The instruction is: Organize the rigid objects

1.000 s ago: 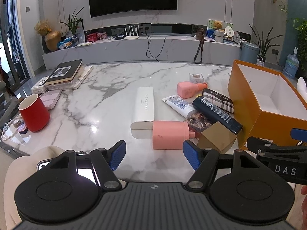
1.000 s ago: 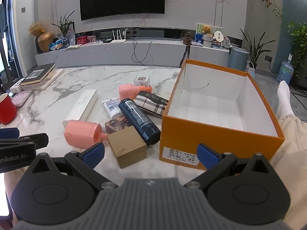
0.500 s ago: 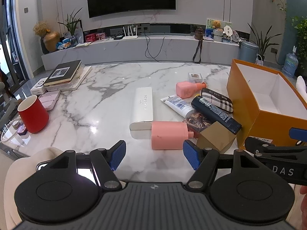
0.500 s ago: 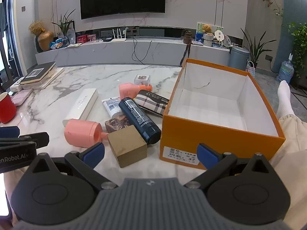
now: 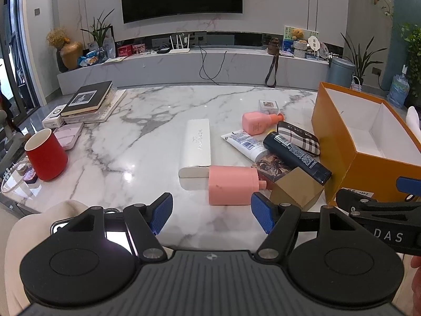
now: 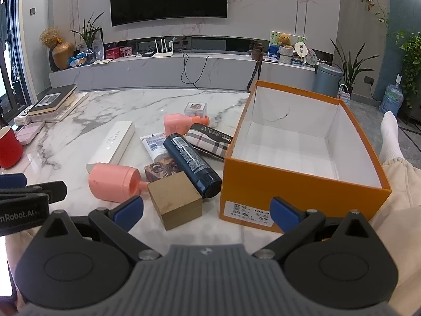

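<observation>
Orange box [image 6: 265, 184] unmoved, both grippers' jaws still wide, empty

Glossy marble table [image 5: 163, 105], matt orange cardboard box [image 6: 263, 184] (white inside), smooth pink plastic bottle [image 5: 231, 188]

Black hand-held gripper [image 5: 211, 216] frames, blue pads, silver screws, grey ribbed housing; cream trousers [image 6: 400, 184], white sock [image 6: 390, 137].

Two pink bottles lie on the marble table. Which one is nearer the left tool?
The larger pink bottle, just ahead of the left tool beside the gold cube. The smaller pink bottle lies farther back, by the clear box.
</observation>
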